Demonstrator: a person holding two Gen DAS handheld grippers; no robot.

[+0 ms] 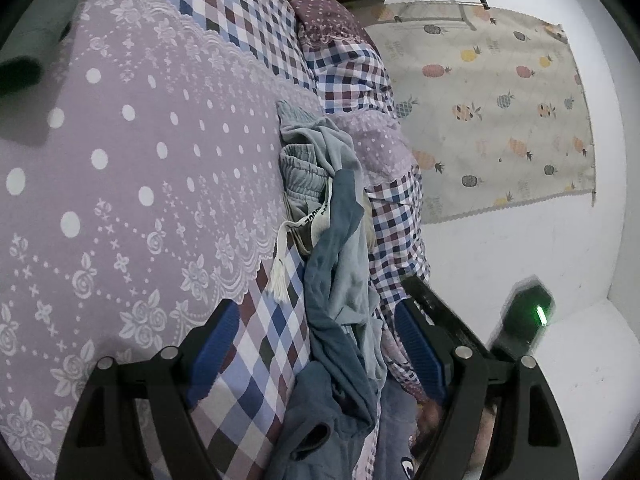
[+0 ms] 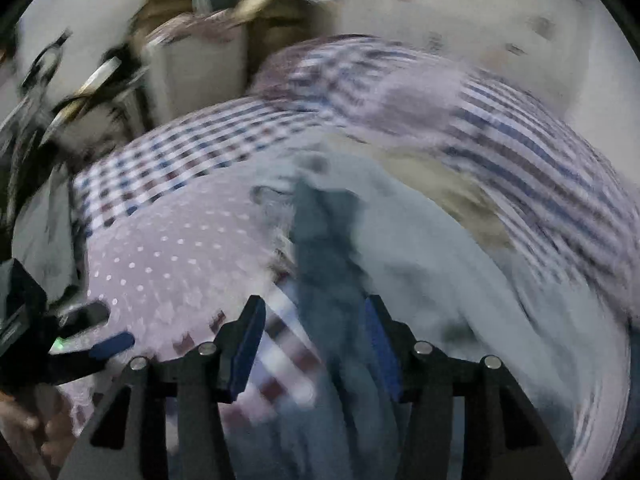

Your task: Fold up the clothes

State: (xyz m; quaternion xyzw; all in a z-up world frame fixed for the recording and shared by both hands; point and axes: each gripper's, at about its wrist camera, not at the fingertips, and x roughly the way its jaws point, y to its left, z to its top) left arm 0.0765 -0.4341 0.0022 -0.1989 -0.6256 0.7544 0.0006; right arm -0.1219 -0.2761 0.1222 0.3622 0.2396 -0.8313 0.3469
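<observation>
Blue clothes are lying between our left gripper's wide-open jaws on the bed; our right gripper's jaws are standing apart around blurred fabric.

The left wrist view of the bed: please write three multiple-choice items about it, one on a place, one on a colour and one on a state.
1. Where does the crumpled blue-grey garment lie?
A. on the checked bedsheet, beside the lilac dotted lace cover
B. on the floor
C. hung on the wall

2. What colour are the pads of the left gripper?
A. red
B. blue
C. yellow

3. How does the left gripper stand?
A. open, with the garment between its pads
B. shut on the garment
C. shut on nothing

Answers: 1 A, the garment lies on the checks along the cover's edge; 2 B, both pads are blue; 3 A, the pads stand wide apart.
</observation>
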